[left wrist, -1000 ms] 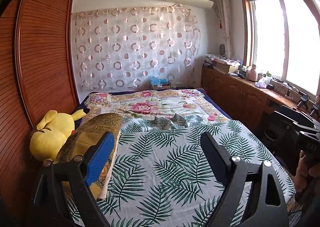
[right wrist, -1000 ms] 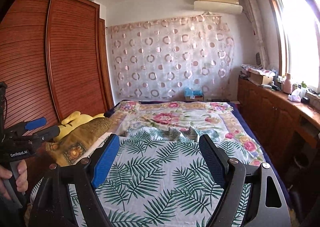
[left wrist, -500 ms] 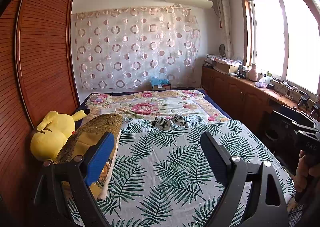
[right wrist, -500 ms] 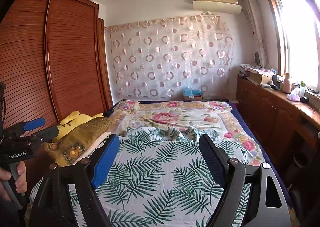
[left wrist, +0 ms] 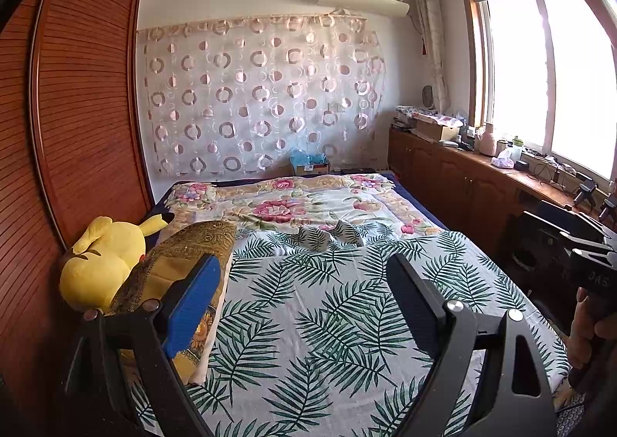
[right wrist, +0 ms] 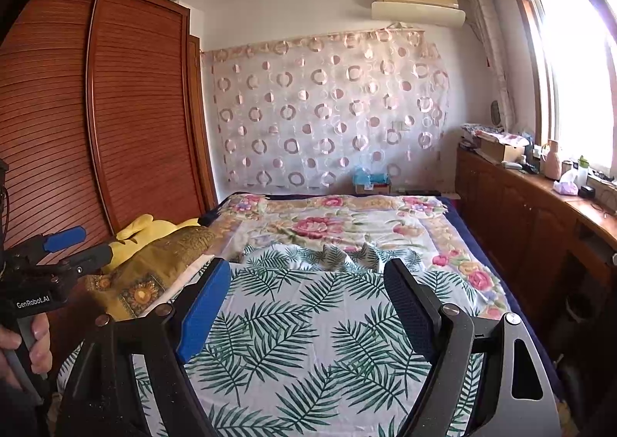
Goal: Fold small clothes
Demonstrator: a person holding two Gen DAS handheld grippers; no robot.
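Left gripper (left wrist: 304,283) jaws wide, empty | right gripper (right wrist: 306,290) jaws wide, empty | both above palm-leaf sheet (left wrist: 327,313), not touching | small leaf-print garment (left wrist: 327,236) crumpled mid-bed, well beyond both, pattern blends with sheet, outline unclear | plush yellow toy (left wrist: 104,256) and gold brocade pillow (left wrist: 185,248) at left | slatted wooden wardrobe (left wrist: 85,98) behind.

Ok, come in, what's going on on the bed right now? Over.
Left gripper and right gripper both open, empty, above the leaf-print sheet. Small leaf-print garment lying crumpled mid-bed, untouched. Nothing between fingers and garment; pillow off to the side.
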